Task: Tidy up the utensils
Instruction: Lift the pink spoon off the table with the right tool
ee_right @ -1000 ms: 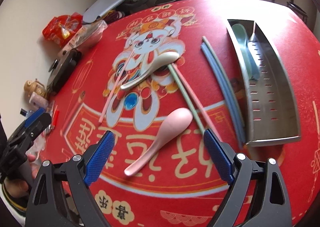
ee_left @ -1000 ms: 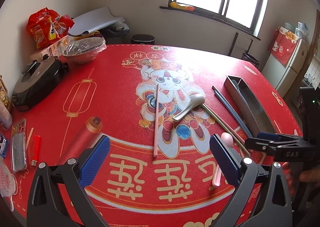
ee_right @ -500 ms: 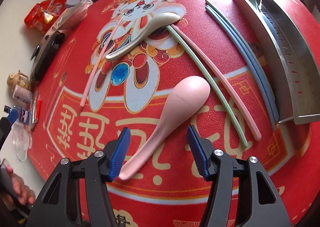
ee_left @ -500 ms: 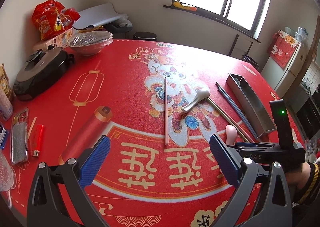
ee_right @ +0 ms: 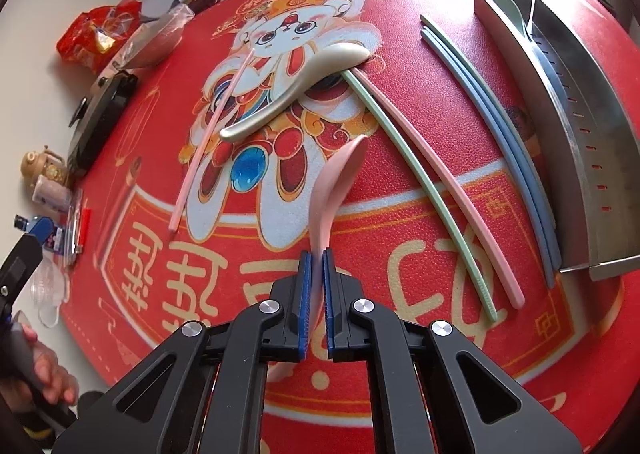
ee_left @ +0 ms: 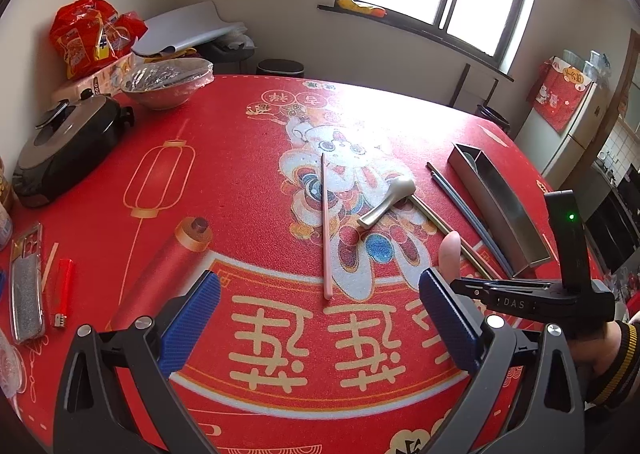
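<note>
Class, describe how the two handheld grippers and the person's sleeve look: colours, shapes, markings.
Both the left gripper and the right gripper have black angular frames, silver screws and blue ribbed pads. Seen from the left wrist, the right gripper's body bears white "DAS" lettering and a green light. The sleeve is dark with yellow cuff stripes.

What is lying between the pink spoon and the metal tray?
Chopsticks: a green one, a pink one, then a blue pair beside the metal tray, seen in the right wrist view.
</note>
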Tool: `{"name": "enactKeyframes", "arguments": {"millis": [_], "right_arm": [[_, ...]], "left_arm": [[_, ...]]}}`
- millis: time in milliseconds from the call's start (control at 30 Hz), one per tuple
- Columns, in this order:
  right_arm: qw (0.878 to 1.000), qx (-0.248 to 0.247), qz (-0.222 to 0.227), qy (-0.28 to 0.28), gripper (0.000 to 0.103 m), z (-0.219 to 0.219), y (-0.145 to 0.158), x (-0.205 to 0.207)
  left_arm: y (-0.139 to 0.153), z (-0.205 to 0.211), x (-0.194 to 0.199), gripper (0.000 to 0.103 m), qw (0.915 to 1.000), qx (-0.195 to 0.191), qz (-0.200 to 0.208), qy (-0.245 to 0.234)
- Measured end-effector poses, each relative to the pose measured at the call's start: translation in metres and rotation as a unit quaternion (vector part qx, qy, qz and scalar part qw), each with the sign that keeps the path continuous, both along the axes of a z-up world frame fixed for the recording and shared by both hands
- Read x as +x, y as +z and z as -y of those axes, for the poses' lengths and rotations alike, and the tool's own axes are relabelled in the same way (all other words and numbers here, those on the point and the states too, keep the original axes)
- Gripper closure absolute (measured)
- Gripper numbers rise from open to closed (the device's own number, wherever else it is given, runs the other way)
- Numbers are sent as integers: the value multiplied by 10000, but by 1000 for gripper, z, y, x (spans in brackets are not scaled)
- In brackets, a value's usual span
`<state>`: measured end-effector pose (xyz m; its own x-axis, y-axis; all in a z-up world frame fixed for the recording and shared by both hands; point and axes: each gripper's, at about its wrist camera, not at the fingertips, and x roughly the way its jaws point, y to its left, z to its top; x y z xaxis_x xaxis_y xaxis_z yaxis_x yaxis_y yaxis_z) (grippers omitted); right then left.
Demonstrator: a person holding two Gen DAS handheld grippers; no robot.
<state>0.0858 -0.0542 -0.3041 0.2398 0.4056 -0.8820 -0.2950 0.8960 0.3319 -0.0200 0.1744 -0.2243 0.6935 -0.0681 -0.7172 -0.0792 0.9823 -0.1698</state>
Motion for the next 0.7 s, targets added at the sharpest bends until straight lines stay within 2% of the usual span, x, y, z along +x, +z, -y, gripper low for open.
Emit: {"name": "enactKeyframes", "arguments": {"millis": [267,533,700], "right_arm": [[9977,-437,81,512,97,-25,0,-1],[9960,-170,63,875,95,-42,6,-4],[9956,-215,98,907,95,-45,7,-6]], "left_arm": [[-4,2,6,6,9999,-42,-33,-115],[-8,-2,9,6,9998,-100,-97,-110],[-8,-1,13,6,9998,-99,-105,-151]]}}
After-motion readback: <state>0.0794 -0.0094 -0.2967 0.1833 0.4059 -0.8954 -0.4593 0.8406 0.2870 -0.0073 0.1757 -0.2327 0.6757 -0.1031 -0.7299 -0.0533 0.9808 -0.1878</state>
